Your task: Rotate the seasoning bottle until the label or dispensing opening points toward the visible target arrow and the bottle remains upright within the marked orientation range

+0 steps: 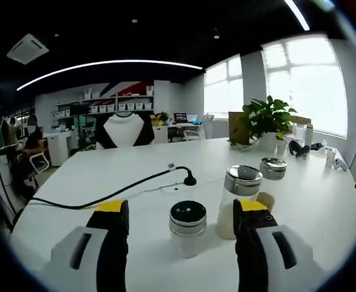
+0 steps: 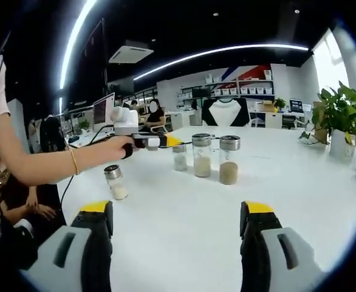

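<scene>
A short seasoning bottle point(image 1: 188, 222) with a dark round lid stands upright on the white table point(image 1: 123, 176), just ahead of my left gripper point(image 1: 183, 210) and centred between its open jaws. To its right stands a taller bottle point(image 1: 239, 201) with a silver lid and pale powder, and beyond that a third bottle point(image 1: 273, 168). In the right gripper view the same row shows as a short bottle point(image 2: 179, 157) and two tall ones point(image 2: 201, 155) point(image 2: 229, 159). A hand holds the left gripper point(image 2: 171, 142) at the short bottle. My right gripper point(image 2: 175, 210) is open over bare table.
Another small bottle point(image 2: 114, 181) stands alone, nearer the person's arm point(image 2: 50, 163). A black cable point(image 1: 105, 198) runs across the table to a plug end point(image 1: 190, 180). A potted plant point(image 1: 266, 121) and small items sit at the far right edge. People are seated at the left.
</scene>
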`<state>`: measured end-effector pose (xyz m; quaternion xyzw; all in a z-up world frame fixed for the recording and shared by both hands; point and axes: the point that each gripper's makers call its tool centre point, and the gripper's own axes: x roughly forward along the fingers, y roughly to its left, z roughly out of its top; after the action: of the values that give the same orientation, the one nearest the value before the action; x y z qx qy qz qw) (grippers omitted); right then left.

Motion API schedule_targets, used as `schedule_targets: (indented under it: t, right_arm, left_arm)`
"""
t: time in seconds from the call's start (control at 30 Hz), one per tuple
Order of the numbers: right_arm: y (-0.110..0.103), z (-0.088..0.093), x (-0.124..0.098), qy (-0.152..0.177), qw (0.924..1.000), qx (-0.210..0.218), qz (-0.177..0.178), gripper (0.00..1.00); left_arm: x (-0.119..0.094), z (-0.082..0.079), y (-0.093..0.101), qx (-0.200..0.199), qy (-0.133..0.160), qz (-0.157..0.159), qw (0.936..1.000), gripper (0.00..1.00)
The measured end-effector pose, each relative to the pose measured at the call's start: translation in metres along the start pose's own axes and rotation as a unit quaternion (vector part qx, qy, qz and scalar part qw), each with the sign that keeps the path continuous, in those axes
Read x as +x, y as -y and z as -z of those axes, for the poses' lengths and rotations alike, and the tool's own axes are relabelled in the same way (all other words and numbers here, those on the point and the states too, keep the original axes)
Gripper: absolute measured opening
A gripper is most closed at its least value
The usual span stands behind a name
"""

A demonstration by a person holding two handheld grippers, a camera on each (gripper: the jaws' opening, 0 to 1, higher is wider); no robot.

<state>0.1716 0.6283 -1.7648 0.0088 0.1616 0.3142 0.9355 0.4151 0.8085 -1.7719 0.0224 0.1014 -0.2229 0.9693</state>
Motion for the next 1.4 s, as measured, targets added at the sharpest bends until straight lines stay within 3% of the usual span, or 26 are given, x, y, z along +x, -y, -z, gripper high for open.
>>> schedule_targets:
  t: [0.23,0.37,0.5,0.67,0.83,0.97,1.17,1.3,1.4]
  right_arm:
    - [0.006,0.003,0.002,-0.003,1.0000,0.005,0.006,0.86]
    - [0.008,0.004,0.003,-0.005,0.9999,0.006,0.008,0.86]
    - [0.010,0.003,0.004,-0.005,0.9999,0.008,0.009,0.86]
    - [0.011,0.008,0.007,-0.014,0.9998,0.010,0.011,0.85]
    - [0.014,0.006,0.004,-0.011,0.9997,0.013,0.015,0.84]
    - [0.015,0.005,0.003,-0.008,0.9997,0.017,0.017,0.84]
    - [0.012,0.003,0.002,-0.006,0.9997,0.017,0.017,0.84]
    - [0.012,0.001,0.002,-0.003,0.9997,0.016,0.017,0.84]
    - [0.010,-0.001,0.001,-0.001,0.9997,0.017,0.017,0.84]
  left_arm:
    - [0.016,0.013,-0.005,-0.002,-0.027,-0.006,0.9996,0.66]
    - [0.025,0.019,-0.001,-0.016,-0.037,0.012,0.9991,0.55]
    - [0.030,0.025,0.005,-0.011,-0.055,0.024,0.9981,0.55]
    - [0.031,0.033,0.004,-0.003,-0.073,0.014,0.9972,0.41]
    - [0.034,0.032,0.011,0.000,-0.070,0.031,0.9971,0.35]
    - [0.034,0.032,0.013,0.025,-0.076,0.023,0.9966,0.34]
    - [0.029,0.033,0.012,-0.020,-0.084,0.034,0.9957,0.34]
    - [0.022,0.031,0.008,-0.005,-0.086,0.025,0.9960,0.34]
    - [0.015,0.016,0.000,-0.022,-0.058,0.004,0.9980,0.34]
